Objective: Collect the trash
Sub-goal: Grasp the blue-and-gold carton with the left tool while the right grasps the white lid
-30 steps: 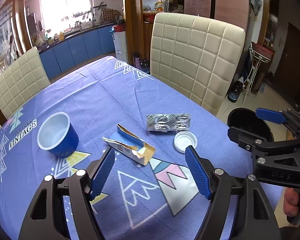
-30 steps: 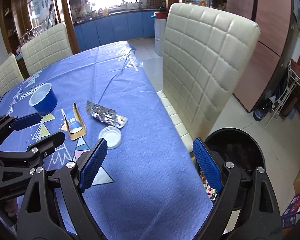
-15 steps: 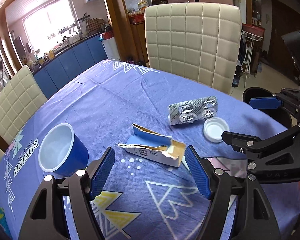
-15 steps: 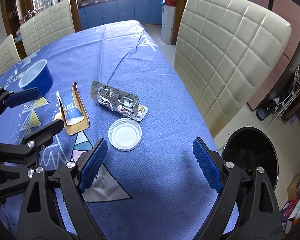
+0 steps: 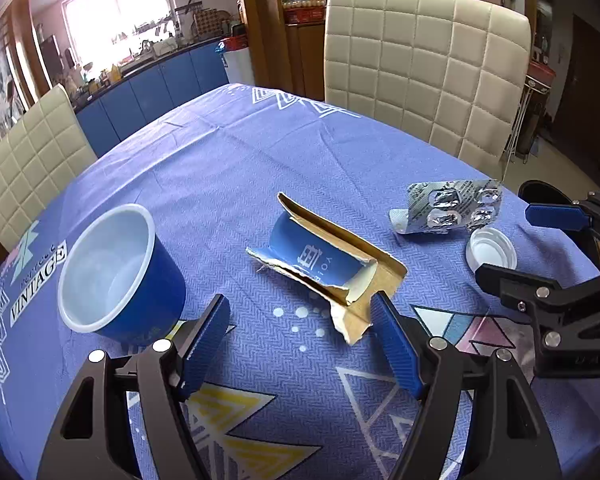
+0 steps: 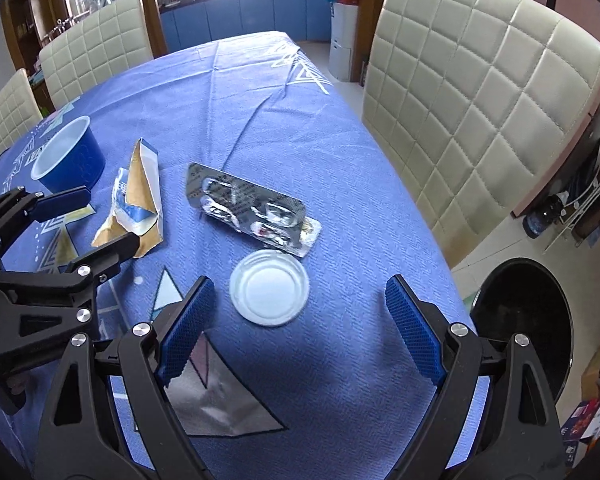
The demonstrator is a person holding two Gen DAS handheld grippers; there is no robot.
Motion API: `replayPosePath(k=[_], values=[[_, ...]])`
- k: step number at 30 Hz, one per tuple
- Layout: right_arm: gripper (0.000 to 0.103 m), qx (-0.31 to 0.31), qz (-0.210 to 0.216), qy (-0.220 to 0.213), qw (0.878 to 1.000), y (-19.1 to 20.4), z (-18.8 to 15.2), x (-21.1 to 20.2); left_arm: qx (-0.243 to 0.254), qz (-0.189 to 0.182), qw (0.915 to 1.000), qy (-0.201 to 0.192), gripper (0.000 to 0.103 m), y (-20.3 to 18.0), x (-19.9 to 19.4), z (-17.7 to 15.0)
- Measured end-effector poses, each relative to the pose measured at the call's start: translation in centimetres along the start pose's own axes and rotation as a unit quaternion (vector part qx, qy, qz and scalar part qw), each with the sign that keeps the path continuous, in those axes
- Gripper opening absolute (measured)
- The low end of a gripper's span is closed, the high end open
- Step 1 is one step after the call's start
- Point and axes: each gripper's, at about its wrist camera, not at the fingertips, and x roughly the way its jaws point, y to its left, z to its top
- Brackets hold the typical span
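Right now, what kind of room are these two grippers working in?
Most likely a home dining area open to a kitchen: a table under a blue patterned tablecloth, cream quilted dining chairs around it, and blue kitchen cabinets under a cluttered counter by the window behind.

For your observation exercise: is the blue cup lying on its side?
No, the blue cup stands upright on the tablecloth, its open mouth facing up.
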Motion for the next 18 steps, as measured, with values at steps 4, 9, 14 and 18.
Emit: replayPosePath(k=[4,9,14,18], values=[[0.087,-0.013,0.005,0.004,1.0,0.8,0.0,0.6,-0.005,-0.005,1.0,0.002,0.07,-0.1,0.3,0.1],[0.086,-0.006,0.002,0.005,1.0,0.5,0.0,1.2,-0.024,-0.019,0.9995,0.002,0.07,0.4,0.9,0.9],[0.074,-0.016,0.003,-0.005,1.0,0.5,0.0,1.2,-0.028,-0.026,0.9993,0.005,0.056,0.1,1.7,1.6],[0.064,-0.021,0.007,-0.011,1.0,0.6,0.2,1.2,-0.029,-0.037,0.9989,0.004,0.031,-0.1,1.8,2.0]])
